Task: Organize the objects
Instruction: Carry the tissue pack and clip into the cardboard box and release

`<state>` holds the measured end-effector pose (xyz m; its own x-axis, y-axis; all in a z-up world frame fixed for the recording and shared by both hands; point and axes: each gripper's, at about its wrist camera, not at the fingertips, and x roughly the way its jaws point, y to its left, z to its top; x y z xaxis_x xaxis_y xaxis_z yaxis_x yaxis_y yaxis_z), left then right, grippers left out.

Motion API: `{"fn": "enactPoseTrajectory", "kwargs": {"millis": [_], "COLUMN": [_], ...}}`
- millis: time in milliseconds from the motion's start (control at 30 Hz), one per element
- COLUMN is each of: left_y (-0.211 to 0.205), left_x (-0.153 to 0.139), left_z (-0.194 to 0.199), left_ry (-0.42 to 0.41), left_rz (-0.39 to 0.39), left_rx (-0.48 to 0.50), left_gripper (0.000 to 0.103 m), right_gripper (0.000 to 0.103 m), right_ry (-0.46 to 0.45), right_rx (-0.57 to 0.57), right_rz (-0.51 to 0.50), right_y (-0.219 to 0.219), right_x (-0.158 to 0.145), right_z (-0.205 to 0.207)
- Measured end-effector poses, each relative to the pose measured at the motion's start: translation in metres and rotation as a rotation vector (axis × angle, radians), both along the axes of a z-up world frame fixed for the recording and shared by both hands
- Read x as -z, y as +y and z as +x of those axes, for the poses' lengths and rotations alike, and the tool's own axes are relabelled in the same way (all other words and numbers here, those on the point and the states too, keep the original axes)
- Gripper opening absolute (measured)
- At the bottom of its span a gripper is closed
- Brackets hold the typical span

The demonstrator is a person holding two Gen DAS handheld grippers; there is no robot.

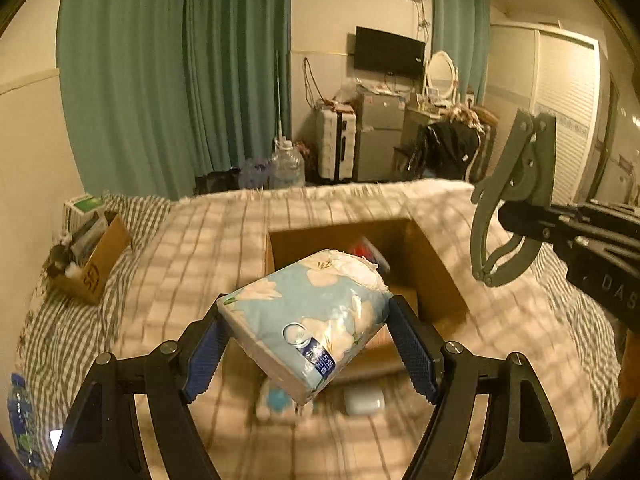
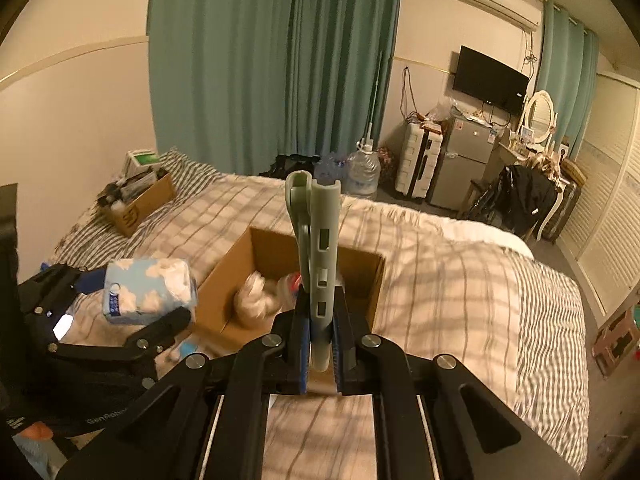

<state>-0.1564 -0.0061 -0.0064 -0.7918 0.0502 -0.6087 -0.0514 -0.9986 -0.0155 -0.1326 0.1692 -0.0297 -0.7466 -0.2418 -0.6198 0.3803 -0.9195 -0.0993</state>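
My left gripper [image 1: 310,344] is shut on a blue floral tissue pack [image 1: 308,316], held tilted above the bed, just in front of an open cardboard box [image 1: 440,280]. The pack also shows in the right wrist view [image 2: 148,292]. My right gripper [image 2: 320,344] is shut on a grey-green plastic folding tool [image 2: 316,248], upright over the box [image 2: 372,280]. That tool appears in the left wrist view [image 1: 508,200], to the right of the box. The box holds white crumpled items [image 2: 252,304] and something red [image 1: 366,250].
A second cardboard box [image 1: 100,264] full of items sits at the bed's far left corner. A white case [image 1: 364,400] and a small blue item [image 1: 278,398] lie on the striped bedding below the pack. A water bottle [image 1: 20,420] lies at the left edge.
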Motion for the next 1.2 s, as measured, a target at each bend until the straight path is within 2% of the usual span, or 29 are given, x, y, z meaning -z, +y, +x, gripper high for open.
{"fn": "enactPoseTrajectory", "kwargs": {"millis": [233, 400, 600, 767, 833, 900, 933, 1033, 1100, 1200], "left_y": [0.004, 0.008, 0.008, 0.002, 0.002, 0.002, 0.002, 0.002, 0.001, -0.003], "left_x": [0.004, 0.036, 0.080, 0.092, 0.092, 0.091, 0.089, 0.080, 0.068, 0.046], "left_z": [-0.058, -0.084, -0.100, -0.101, -0.093, -0.085, -0.079, -0.064, -0.056, -0.039], "left_ry": [0.007, -0.028, -0.087, -0.098, -0.071, -0.060, -0.052, -0.041, -0.039, -0.014], "left_rz": [0.044, 0.076, 0.035, 0.092, 0.098, 0.093, 0.096, 0.118, 0.117, 0.102], "left_rx": [-0.015, -0.018, 0.008, 0.035, 0.043, 0.038, 0.032, 0.043, 0.044, 0.033], "left_gripper": [0.079, 0.079, 0.079, 0.084, 0.088, 0.102, 0.102, 0.102, 0.103, 0.103], "right_gripper": [0.008, 0.008, 0.008, 0.008, 0.017, 0.049, 0.055, 0.058, 0.064, 0.066], "right_ry": [-0.004, -0.051, -0.115, -0.132, -0.111, -0.072, -0.042, 0.017, 0.043, 0.074], "right_rx": [0.041, 0.057, 0.022, 0.020, 0.041, 0.056, 0.071, 0.101, 0.114, 0.121], "right_rz": [0.025, 0.027, 0.037, 0.026, 0.013, -0.006, -0.015, -0.027, -0.029, -0.026], "right_y": [-0.006, -0.007, -0.010, -0.009, -0.005, -0.002, 0.001, 0.006, 0.008, 0.007], "right_x": [0.011, 0.042, 0.083, 0.093, 0.088, 0.077, 0.070, 0.050, 0.037, 0.019], "right_z": [-0.062, -0.098, -0.111, -0.114, -0.108, -0.099, -0.092, -0.073, -0.058, -0.037]}}
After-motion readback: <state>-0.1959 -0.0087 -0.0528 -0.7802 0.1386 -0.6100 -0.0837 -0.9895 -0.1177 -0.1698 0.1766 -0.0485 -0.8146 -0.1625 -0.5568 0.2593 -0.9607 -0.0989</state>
